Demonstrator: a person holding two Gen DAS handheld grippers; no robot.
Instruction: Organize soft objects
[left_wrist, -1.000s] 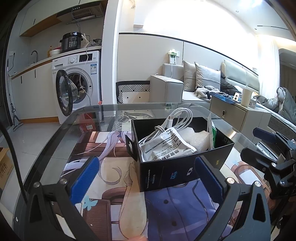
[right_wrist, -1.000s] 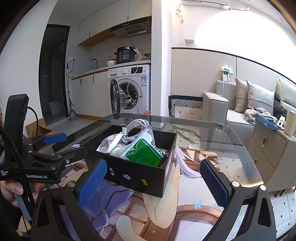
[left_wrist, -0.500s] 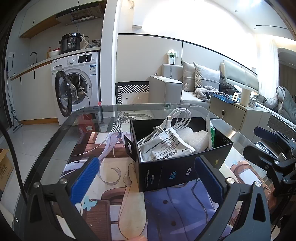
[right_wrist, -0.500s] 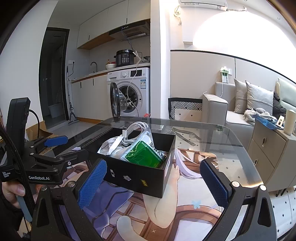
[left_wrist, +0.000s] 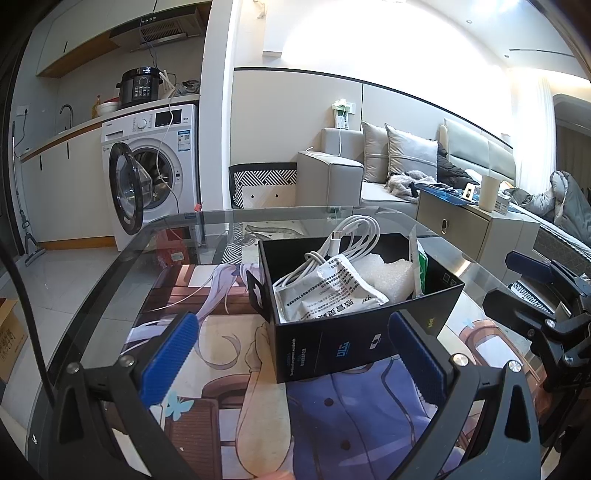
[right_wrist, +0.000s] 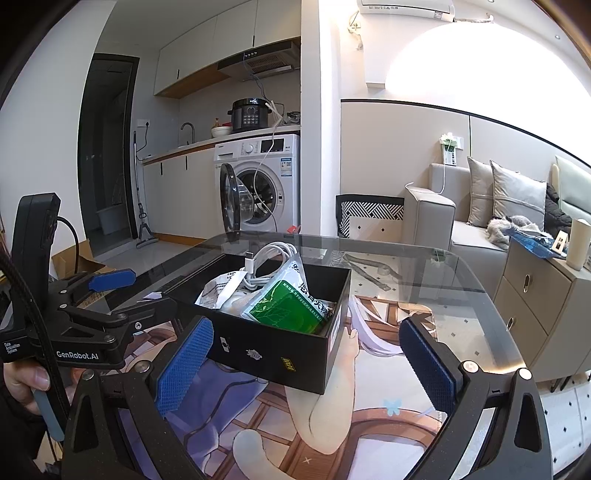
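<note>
Glass table (left_wrist: 110, 280), rounded corners, w/ a printed anime-style mat (left_wrist: 229, 354) under the glass, filled the lower half of both views. Centre frame sat a black cardboard box (left_wrist: 332, 347), rectangular, matte, open-topped, small logos on its side walls. Inside it: a crinkly white printed pouch (left_wrist: 332, 295) at front, a green-and-white foil-look packet (right_wrist: 291, 306) leaning vs the right wall in the right wrist view, a lump of white foam wrap (left_wrist: 388, 271) behind, and a coiled white USB cable (left_wrist: 351, 236) sticking up above the rim at the back.

Left gripper (left_wrist: 291, 354) was spread wide, blue ribbed pads (left_wrist: 168, 358) either side of the box's near wall, not touching it. Right gripper (right_wrist: 304, 367) was likewise spread wide, textured blue pads (right_wrist: 184, 365) apart from the box, holding nothing.

Background, upper left: white washing machine (left_wrist: 155, 173) w/ door open, black cooker (left_wrist: 142, 86) on top. Right: grey sofa (left_wrist: 406, 166) w/ cushions, beige cabinet (left_wrist: 469, 229).
</note>
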